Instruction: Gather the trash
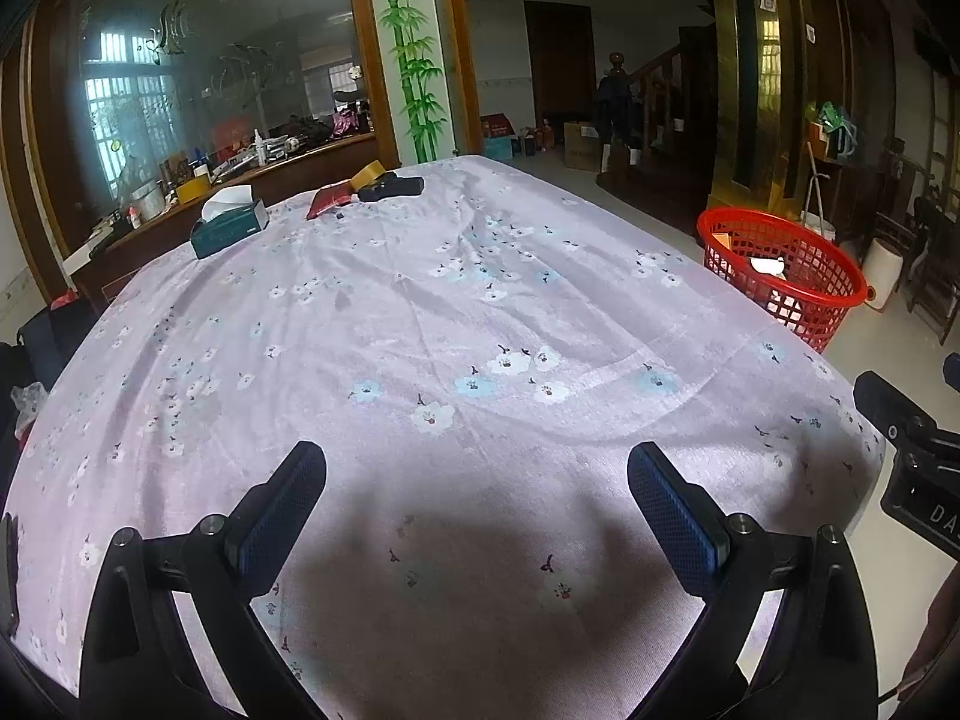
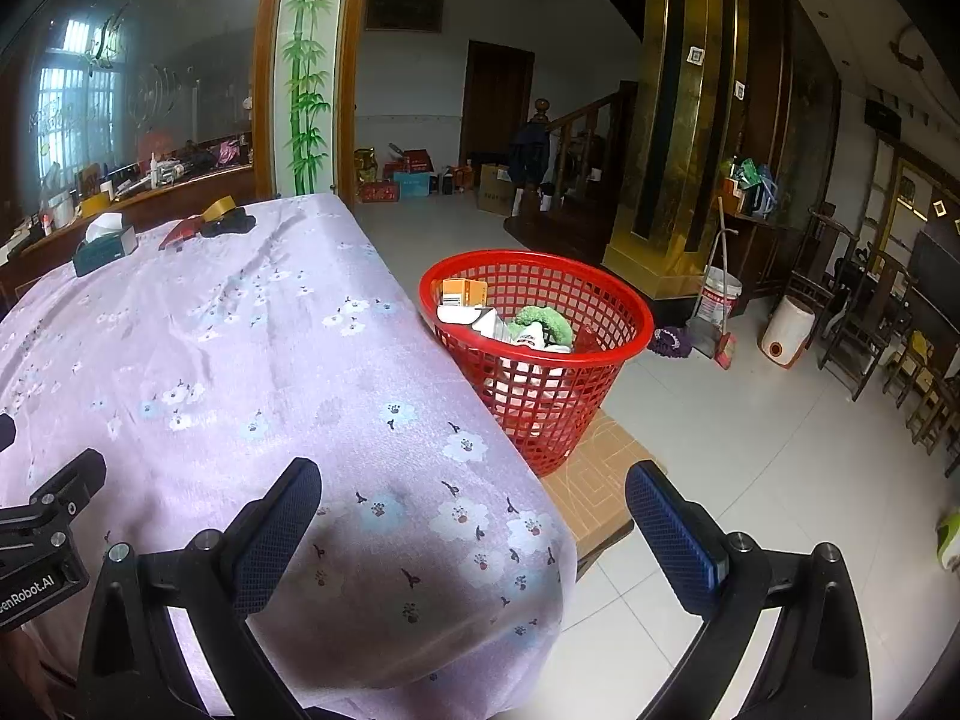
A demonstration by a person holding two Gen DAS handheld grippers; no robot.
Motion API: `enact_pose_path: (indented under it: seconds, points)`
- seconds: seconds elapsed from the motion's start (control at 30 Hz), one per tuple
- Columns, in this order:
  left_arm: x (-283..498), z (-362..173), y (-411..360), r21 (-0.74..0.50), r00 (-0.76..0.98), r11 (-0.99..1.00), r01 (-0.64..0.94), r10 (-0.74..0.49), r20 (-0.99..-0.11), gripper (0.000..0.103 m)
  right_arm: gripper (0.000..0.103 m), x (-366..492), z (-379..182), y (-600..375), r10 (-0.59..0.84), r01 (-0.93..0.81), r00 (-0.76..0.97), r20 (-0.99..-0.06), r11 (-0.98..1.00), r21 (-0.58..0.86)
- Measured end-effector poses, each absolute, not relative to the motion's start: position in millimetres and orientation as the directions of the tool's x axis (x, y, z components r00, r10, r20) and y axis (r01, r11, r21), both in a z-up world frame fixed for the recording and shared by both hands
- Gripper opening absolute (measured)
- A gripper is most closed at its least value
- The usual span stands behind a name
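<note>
A red mesh basket [image 2: 606,294] stands on the floor by the table's right edge; inside lie an orange and white carton [image 2: 463,293], a green fuzzy item [image 2: 543,319] and other scraps. The basket [image 1: 804,246] also shows at the right in the left wrist view. My left gripper [image 1: 477,483] hangs open over the near part of the floral-cloth table [image 1: 420,312], nothing between its fingers. My right gripper [image 2: 474,501] is open too, above the table's near right corner [image 2: 360,420]. On the far end sit a tissue box [image 1: 230,222], a red packet [image 1: 327,199], a tape roll [image 1: 367,175] and a black object [image 1: 393,187].
A flat cardboard sheet [image 2: 594,480] lies on the tiled floor under the basket. Beyond stand a white bucket with a broom [image 2: 717,294], a white appliance [image 2: 787,330], wooden chairs [image 2: 864,324] at the right, boxes [image 2: 414,183] by the back wall and a cluttered counter [image 1: 180,180] at the left.
</note>
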State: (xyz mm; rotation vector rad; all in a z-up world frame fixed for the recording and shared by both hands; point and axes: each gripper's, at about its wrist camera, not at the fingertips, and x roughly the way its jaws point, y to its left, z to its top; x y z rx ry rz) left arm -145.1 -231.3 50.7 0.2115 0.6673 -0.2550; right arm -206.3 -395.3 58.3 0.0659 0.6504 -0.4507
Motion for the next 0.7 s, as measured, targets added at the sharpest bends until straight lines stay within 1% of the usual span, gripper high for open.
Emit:
enact_pose_path:
  seconds: [0.7]
  points:
    - [-146.0,46.9,-229.1,0.108,0.751,0.947,0.301,-0.166,-0.639,0.1,0.103,-206.8,53.6,-397.4,-0.379,0.42,0.7,-0.605,0.904,-0.08]
